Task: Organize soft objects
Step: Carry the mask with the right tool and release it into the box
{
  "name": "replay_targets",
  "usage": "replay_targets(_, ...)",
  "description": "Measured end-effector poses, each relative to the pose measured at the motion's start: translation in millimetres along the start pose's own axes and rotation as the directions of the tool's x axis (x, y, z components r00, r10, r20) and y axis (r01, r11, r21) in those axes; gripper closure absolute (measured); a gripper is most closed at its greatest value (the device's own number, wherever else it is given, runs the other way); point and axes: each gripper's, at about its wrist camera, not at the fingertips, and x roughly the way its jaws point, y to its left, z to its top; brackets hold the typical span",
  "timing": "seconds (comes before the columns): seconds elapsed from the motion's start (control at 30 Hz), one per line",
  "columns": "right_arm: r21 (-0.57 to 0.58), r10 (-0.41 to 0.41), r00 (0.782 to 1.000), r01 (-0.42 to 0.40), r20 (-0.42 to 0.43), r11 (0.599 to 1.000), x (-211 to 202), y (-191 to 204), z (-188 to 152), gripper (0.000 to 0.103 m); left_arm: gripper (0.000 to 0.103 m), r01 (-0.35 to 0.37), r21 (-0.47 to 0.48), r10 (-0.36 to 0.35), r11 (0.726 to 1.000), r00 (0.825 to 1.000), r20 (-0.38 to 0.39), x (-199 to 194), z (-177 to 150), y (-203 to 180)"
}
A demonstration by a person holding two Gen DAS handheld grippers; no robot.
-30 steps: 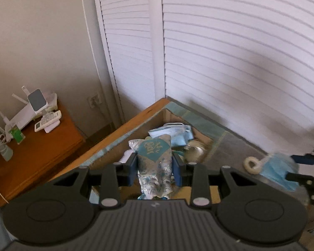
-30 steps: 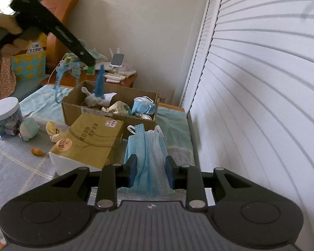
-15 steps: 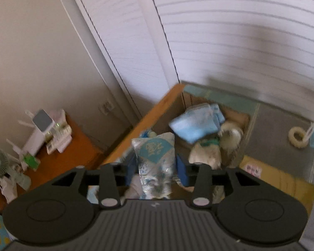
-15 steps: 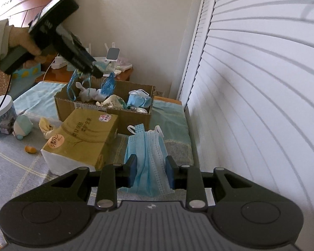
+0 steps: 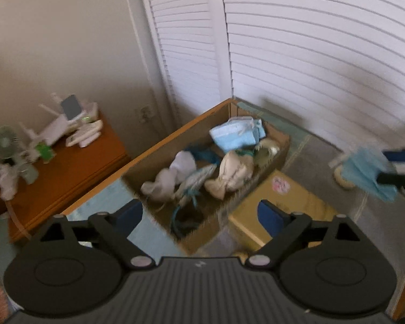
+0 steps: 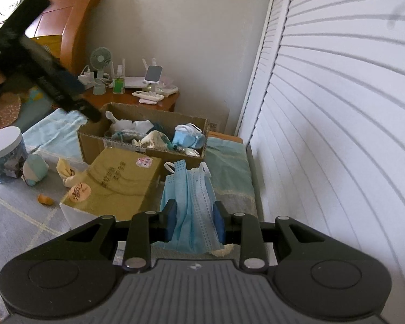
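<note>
Blue face masks (image 6: 193,202) pinched between the pads of the right gripper (image 6: 193,217), hanging in a loose bunch, well short of the cardboard box (image 5: 175,140) and apart from it, above the cloth-covered surface just beside the yellow tissue pack (image 6: 121,181). Could slide apart on the way over: thin layers, held only at mid-length, ear loops dangling free and likely to snag the box rim or the tissue pack corner. Could also spill past the near wall of the box if let go too soon, since the box already looks full with white cloth bundles (image 5: 172,178) and another blue mask (image 5: 235,135). Left gripper (image 5: 199,213) spread wide with nothing between the jaws, above the box's near end. Against the earlier view: jaws there just opened, the patterned blue-and-white pouch (image 5: 195,182) no longer clamped but apparently lying among the bundles inside the box. Right grip unchanged.
</note>
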Motion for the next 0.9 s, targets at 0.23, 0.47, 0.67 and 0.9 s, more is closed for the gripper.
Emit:
replay_targets(0.23, -0.015, 0.049, 0.999, -0.049, 0.018, 0.999, 10, 3, 22, 0.070, 0.009, -0.015, -0.059, 0.014, 0.998, 1.000, -0.006, -52, -32, -21)
replay_targets(0.47, -0.031, 0.124, 0.992, -0.123, 0.036, 0.992, 25, 8, 50, 0.070, 0.006, -0.057, -0.126, 0.061, 0.990, 0.998, 0.022, -91, -61, -31)
replay_targets(0.67, -0.080, 0.196, 0.980, -0.192, 0.042, 0.978, 50, 21, 78, 0.069, 0.006, -0.051, -0.223, 0.070, 0.973, 0.994, 0.078, -109, -89, -46)
replay_targets(0.9, -0.174, 0.273, 0.962, -0.265, 0.020, 0.948, 88, 41, 115, 0.069, 0.006, -0.031, -0.291, 0.063, 0.956, 0.993, 0.099, -107, -105, -49)
